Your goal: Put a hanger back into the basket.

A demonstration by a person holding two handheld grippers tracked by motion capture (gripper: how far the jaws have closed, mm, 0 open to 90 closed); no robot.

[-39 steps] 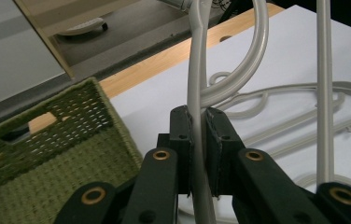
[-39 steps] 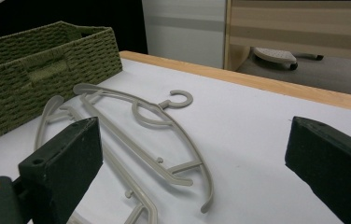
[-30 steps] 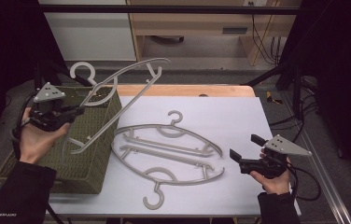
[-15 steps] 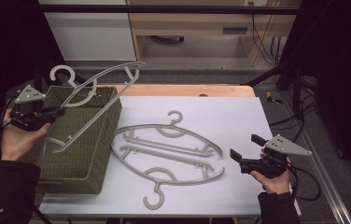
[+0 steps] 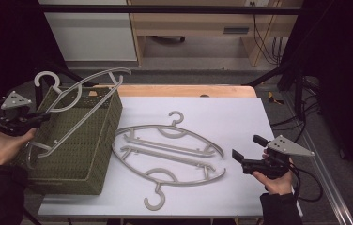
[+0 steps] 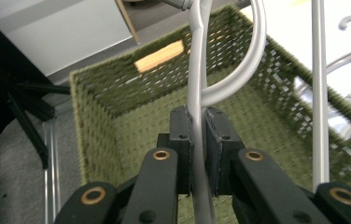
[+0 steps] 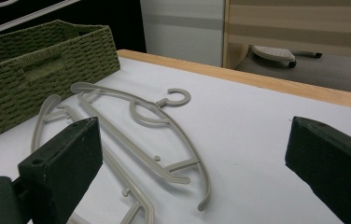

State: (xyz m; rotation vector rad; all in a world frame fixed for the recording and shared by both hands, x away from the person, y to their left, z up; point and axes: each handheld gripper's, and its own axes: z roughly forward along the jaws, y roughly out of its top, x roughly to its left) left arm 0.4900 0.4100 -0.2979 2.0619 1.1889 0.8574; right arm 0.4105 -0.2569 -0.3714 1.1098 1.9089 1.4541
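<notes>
My left gripper (image 6: 197, 140) is pinched on the thin rod of a pale grey plastic clothes hanger (image 5: 78, 96), which I hold tilted above the open olive-green woven basket (image 5: 97, 140) at the left end of the surface. My right gripper (image 5: 246, 152) hovers low over the white surface (image 5: 240, 117) near its right edge, jaws spread wide and holding nothing.

I judge the held hanger to be light and fairly stiff, but long, so it should swing about a narrow pinch and its smooth plastic may slip. A hold nearer the neck below the hook would steady it better than one out on an arm.

Two more grey plastic hangers (image 5: 170, 150) lie flat and overlapping on the surface between the basket and my right gripper, their hooks pointing opposite ways.

In the left gripper view the hanger's lower rod is cut off below the pads (image 6: 182, 135), and I cannot tell exactly which part I grip. The basket floor is partly hidden by its near wall in the high view.
</notes>
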